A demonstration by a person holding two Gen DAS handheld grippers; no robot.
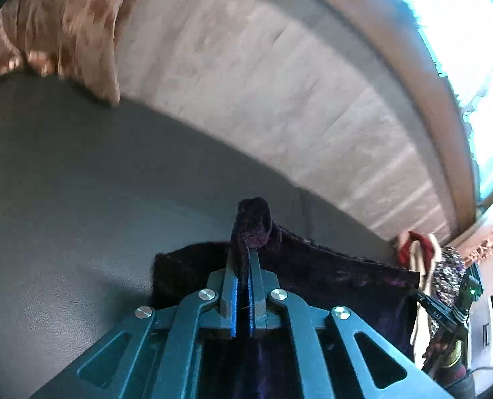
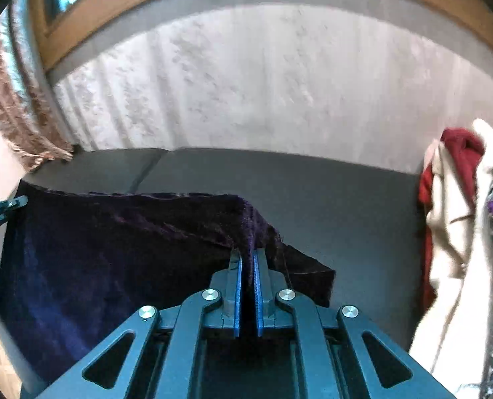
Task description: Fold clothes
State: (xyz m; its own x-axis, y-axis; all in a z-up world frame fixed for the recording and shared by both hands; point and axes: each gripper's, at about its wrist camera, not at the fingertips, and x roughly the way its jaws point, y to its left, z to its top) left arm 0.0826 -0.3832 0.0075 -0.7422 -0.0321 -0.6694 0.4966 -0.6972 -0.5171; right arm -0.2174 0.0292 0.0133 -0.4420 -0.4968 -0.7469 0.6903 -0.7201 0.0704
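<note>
— Starting with the biggest thing: what carries it all?

— A grey sofa seat (image 2: 346,199), with a pale patterned backrest (image 2: 246,83) behind it and a wooden frame (image 2: 180,3) along the top. A seam splits the seat cushions toward the left side.

— And the garment?

— A dark purple velvet cloth (image 2: 113,249), held up over the front part of the seat and stretched between the two tools. Its top edge runs nearly level across the right wrist view; the rest hangs down in front of the seat's front edge.

— Anything else on the seat?

— At the right end, a heap of clothes (image 2: 455,216): cream and red pieces, plus something with a black, white and purple print (too blurred to name). At the left end, against the backrest, a brown-patterned cushion (image 1: 63,26).

— Now the tongs.

— The left gripper (image 1: 243,256) has its blue-lined fingers drawn together on a bunched corner of the cloth, which pokes up past the tips. The right gripper (image 2: 247,254) is likewise clamped on the cloth's other upper corner, fabric draped over its tips. Each tool appears at the edge of the other's view, pinching its own corner.
</note>
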